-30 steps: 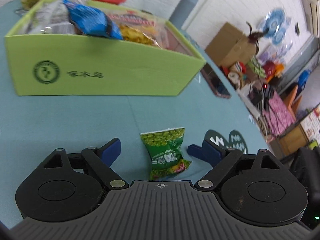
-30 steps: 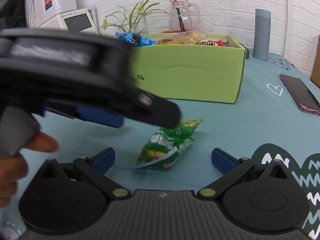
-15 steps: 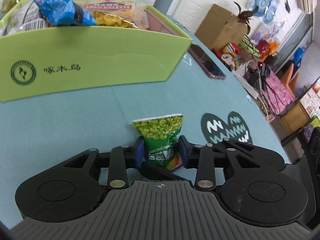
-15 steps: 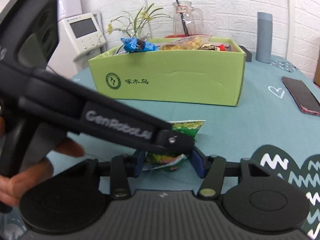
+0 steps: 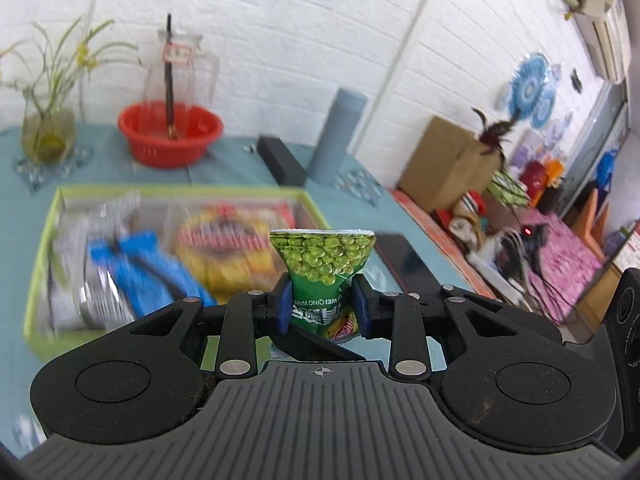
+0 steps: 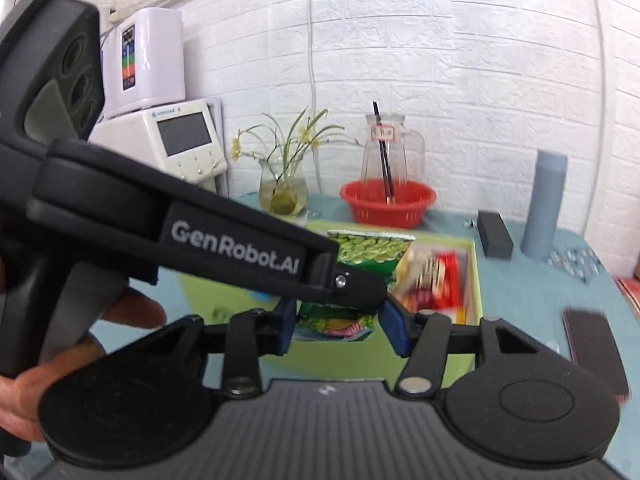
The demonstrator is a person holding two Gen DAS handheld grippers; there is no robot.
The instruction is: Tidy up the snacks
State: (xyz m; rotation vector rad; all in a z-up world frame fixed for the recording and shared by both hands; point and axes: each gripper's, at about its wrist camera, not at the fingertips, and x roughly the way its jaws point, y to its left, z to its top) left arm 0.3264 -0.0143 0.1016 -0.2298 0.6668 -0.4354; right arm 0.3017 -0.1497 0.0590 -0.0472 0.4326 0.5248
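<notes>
A green pea snack bag is pinched between the blue pads of my left gripper, held upright above the green box. The box holds a blue packet, a yellow chip bag and a silvery bag. In the right wrist view my right gripper is also shut on the lower end of the same pea bag, with the left gripper's body crossing in front. The box lies just beyond, with a red packet inside.
A red basket with a glass jug, a flower vase, a grey cylinder and a black box stand behind the green box. A phone lies to the right. Cardboard box and clutter lie off the table's right.
Both grippers closed on the pea bag and lifted it from the table up over the green box; the view now looks down into the box.
</notes>
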